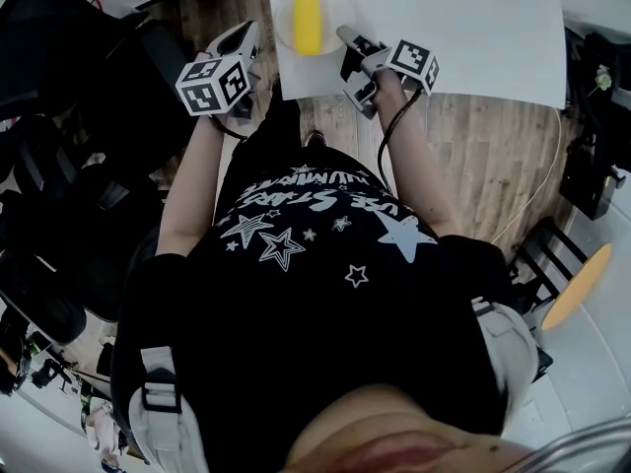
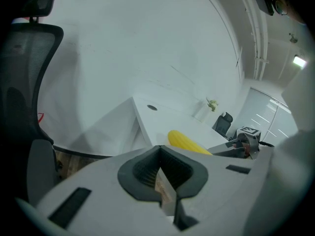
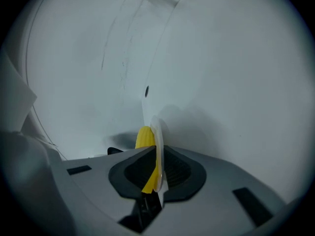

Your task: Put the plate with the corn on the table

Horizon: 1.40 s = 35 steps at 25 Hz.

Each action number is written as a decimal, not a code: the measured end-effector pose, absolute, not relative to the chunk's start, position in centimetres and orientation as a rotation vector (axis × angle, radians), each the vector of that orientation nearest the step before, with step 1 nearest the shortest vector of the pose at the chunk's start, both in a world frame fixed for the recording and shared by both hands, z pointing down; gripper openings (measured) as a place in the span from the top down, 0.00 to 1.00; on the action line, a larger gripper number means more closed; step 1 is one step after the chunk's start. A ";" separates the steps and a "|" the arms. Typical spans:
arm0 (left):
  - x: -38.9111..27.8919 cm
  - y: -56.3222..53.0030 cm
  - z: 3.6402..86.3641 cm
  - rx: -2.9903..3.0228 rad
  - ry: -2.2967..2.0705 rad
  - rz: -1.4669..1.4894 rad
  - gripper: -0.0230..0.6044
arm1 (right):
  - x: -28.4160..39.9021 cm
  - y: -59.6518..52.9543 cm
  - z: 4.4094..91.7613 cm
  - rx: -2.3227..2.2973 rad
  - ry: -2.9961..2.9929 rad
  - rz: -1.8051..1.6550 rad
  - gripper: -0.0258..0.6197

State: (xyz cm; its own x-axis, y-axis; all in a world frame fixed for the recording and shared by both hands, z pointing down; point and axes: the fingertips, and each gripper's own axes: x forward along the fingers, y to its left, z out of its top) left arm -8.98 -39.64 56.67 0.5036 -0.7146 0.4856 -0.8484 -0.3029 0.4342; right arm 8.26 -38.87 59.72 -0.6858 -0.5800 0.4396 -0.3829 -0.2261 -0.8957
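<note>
- The right gripper [image 3: 156,183] is clamped on the rim of the plate [image 3: 159,141], with the corn [image 3: 144,137] just ahead, left of its jaws.
- The left gripper [image 2: 165,183] appears closed on the opposite rim.
- The plate hangs over the bench [image 1: 473,28] corner between both grippers; I cannot tell whether it touches.
- The set-down looks nearly finished. Next: settle the plate level, then part both jaws and back off outward.

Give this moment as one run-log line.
left gripper: shut on plate | right gripper: shut on plate | corn: on plate | plate: over table edge
</note>
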 end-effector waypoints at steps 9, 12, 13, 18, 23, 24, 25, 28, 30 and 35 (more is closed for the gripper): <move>-9.1 -39.1 56.5 2.092 -1.273 0.267 0.96 | 7.8 -37.4 61.2 -1.435 2.027 -2.103 0.90; -9.4 -38.6 56.5 2.088 -1.277 0.264 0.96 | 7.8 -37.4 61.2 -1.519 2.125 -2.057 0.87; -9.4 -38.5 56.5 2.087 -1.278 0.263 0.96 | 7.9 -37.3 61.2 -1.554 2.162 -2.040 0.85; -9.7 -37.9 56.6 2.081 -1.281 0.262 0.96 | 8.2 -37.4 60.9 -1.648 2.257 -1.978 0.79; -10.0 -38.0 56.6 2.075 -1.286 0.261 0.96 | 8.5 -37.5 60.6 -1.717 2.308 -1.926 0.76; -10.1 -38.0 56.6 2.076 -1.286 0.260 0.96 | 8.5 -37.5 60.7 -1.722 2.316 -1.923 0.76; -10.1 -38.0 56.6 2.077 -1.285 0.259 0.96 | 8.5 -37.5 60.7 -1.728 2.322 -1.921 0.76; -9.9 -38.0 56.3 2.089 -1.279 0.259 0.96 | 8.8 -37.2 60.6 -1.763 2.332 -1.900 0.75; -9.8 -37.8 56.0 2.098 -1.277 0.259 0.96 | 9.2 -36.9 60.3 -1.780 2.341 -1.878 0.75; -9.5 -36.9 54.9 2.117 -1.281 0.243 0.96 | 10.0 -36.0 59.2 -1.773 2.353 -1.843 0.75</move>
